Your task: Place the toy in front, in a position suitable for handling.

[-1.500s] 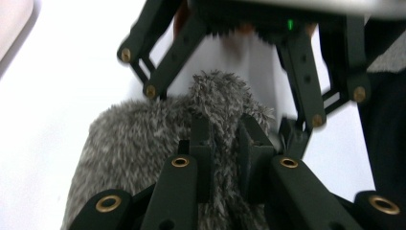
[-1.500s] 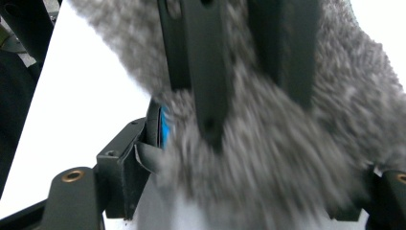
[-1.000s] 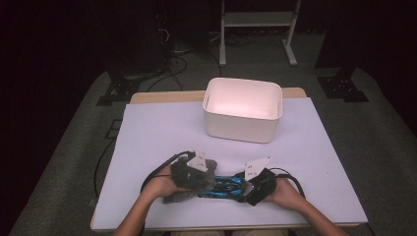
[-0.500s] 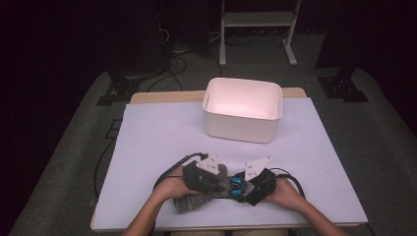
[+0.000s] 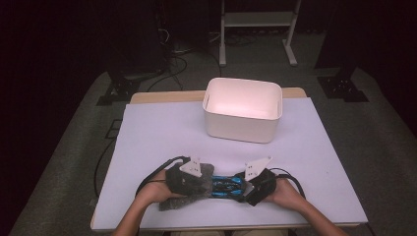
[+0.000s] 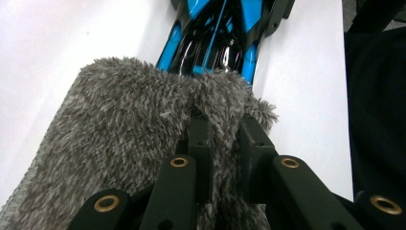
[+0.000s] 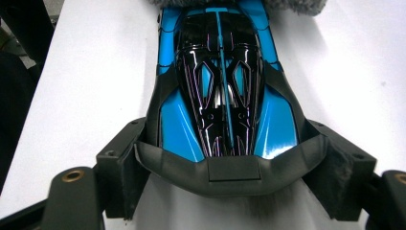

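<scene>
1. Blue-and-black toy car (image 5: 223, 185), lying on the white table (image 5: 162, 132) near its front edge, between my two grippers.
2. Right gripper (image 7: 230, 165): jaws clamped on the car's rear end.
3. Left gripper (image 6: 225, 139): jaws pinching a grey fuzzy cloth (image 6: 119, 139) against the car's other end.
4. White bin (image 5: 243, 109), well apart, farther back.

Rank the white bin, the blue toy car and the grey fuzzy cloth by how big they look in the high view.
1. white bin, plainly the largest, though it stands farthest from the camera.
2 and 3. grey fuzzy cloth and blue toy car: both are partly covered by the tongs and hands, and their visible parts look alike, so I leave them unranked.
</scene>
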Tool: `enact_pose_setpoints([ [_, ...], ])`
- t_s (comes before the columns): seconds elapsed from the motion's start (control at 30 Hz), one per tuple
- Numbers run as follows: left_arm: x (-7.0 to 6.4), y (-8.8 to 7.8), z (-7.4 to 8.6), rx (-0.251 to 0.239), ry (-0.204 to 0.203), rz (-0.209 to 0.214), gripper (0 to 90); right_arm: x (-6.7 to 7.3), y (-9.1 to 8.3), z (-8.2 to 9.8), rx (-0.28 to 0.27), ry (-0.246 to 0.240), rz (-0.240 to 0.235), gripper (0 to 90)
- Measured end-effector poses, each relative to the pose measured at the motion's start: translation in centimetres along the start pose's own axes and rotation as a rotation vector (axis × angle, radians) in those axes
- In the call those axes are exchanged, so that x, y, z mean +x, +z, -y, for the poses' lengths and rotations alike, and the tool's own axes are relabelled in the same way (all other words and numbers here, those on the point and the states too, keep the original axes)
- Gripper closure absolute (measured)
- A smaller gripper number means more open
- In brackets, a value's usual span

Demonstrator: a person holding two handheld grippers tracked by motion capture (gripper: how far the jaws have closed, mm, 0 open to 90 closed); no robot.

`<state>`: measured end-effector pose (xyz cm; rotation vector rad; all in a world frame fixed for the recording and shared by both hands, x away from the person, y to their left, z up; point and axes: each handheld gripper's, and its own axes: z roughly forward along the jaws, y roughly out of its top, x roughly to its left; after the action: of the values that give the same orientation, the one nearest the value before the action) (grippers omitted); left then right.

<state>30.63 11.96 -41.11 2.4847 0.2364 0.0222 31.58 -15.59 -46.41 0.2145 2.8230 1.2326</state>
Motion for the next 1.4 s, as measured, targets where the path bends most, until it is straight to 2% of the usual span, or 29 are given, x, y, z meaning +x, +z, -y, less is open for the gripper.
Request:
enact_pose_setpoints([
  [0.17,-0.1,0.8,-1.7,-0.018,0.03,0.023,78.4,0.0,0.0,0.0,-0.001,0.001,-0.001,23.0],
  [0.5,-0.5,4.6,-7.6,-0.027,0.132,0.078,78.5,0.0,0.0,0.0,0.003,0.004,0.0,23.0],
  [0.53,-0.5,5.6,-8.5,-0.023,0.138,0.087,78.5,0.1,0.0,0.0,0.003,0.008,0.001,23.0],
  [0.7,-0.2,6.6,-9.4,-0.044,0.128,0.094,78.4,0.0,0.0,0.0,0.001,0.004,-0.001,22.9],
  [0.77,0.0,6.7,-9.3,-0.042,0.124,0.095,78.4,0.0,0.0,0.0,0.001,0.001,0.0,23.0],
  [1.0,0.7,5.2,-8.0,-0.001,0.106,0.046,77.9,0.1,0.0,0.0,0.0,0.005,-0.002,23.0],
  [1.2,1.6,2.8,-5.5,0.009,0.054,0.01,77.5,0.0,0.0,0.0,-0.001,-0.002,0.001,23.0],
  [1.33,2.0,1.5,-3.7,0.063,0.033,-0.047,77.5,0.0,0.0,0.0,-0.002,-0.002,-0.001,23.0],
  [1.4,2.2,1.0,-2.5,0.075,0.007,-0.058,77.5,0.0,0.0,0.0,-0.003,-0.004,-0.001,23.0],
])
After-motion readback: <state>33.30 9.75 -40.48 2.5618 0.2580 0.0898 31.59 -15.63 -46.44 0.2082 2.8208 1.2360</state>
